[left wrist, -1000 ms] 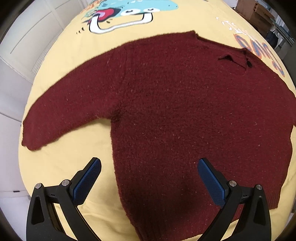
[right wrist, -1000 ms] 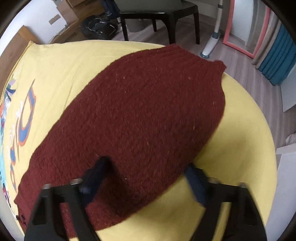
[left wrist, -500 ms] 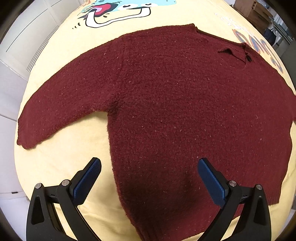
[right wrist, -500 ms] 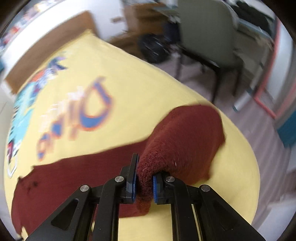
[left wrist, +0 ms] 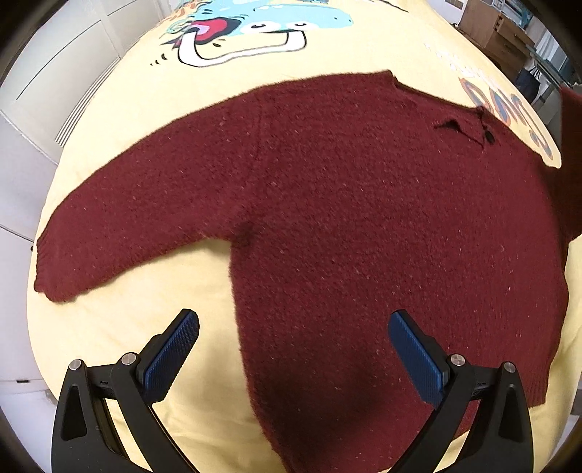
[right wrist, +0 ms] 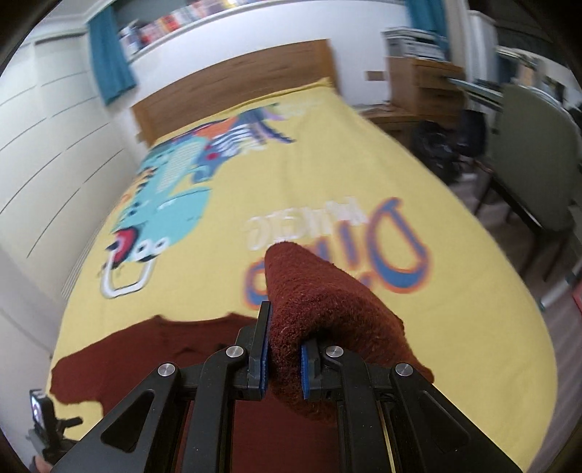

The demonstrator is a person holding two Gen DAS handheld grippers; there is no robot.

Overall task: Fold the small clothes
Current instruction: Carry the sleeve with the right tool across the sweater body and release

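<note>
Maroon sweater (left wrist: 363, 225) spread flat on a yellow bed cover (left wrist: 120, 327) printed with a cartoon dinosaur (left wrist: 254, 25), long axis running across from cuff to cuff. At far left, one sleeve (left wrist: 120, 233) stretched out flat toward the bed's edge, untouched. Left gripper (left wrist: 293, 349) hovering low over the hem side of the body, jaws spread wide and holding nothing, blue pads (left wrist: 171, 351) straddling the side seam. Neckline (left wrist: 469, 123) lying beyond, toward the headboard. At far right, right gripper (right wrist: 283, 358) with jaws clenched on the other sleeve (right wrist: 320, 302), lifted off the bed and draped in a hump over the jaws. Judged next: carrying that sleeve leftward across the chest, so the fold line falls near the right shoulder. Nothing lying on the body to block the fold; chair (right wrist: 527, 160) and clutter standing off the bed to the right, well apart.
</note>
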